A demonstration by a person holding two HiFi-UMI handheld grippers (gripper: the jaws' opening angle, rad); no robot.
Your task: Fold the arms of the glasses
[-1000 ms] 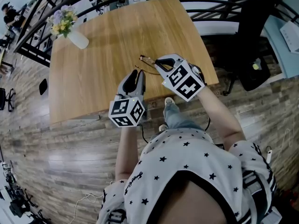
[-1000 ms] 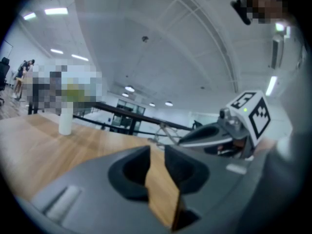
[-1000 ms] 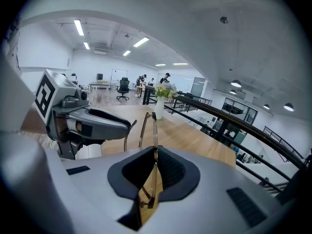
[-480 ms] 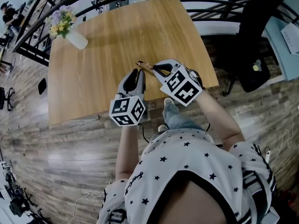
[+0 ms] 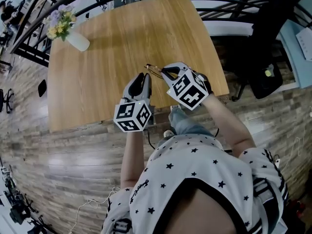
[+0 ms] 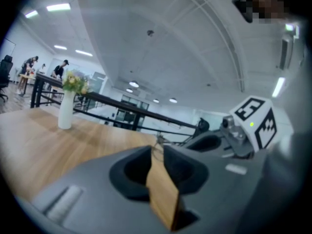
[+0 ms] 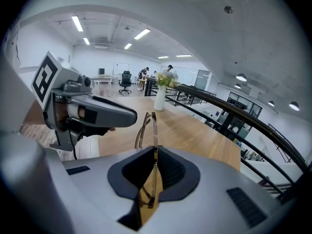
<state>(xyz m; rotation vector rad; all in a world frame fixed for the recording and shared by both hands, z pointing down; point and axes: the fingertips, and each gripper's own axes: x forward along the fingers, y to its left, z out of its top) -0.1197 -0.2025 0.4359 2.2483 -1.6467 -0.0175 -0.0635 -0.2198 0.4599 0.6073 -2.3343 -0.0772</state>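
A white vase of flowers stands at the wooden table's far-left corner — black chair off to its right.

Wooden table, white vase at far-left corner (flowers in it)

An open-plan office is shown: beyond the flower vase, a swivel chair and ceiling strip lights are seen.

vase at the far left corner of the bench, glasses at the near right part of the bench, between the right gripper's jaws, chair beyond the bench's right edge
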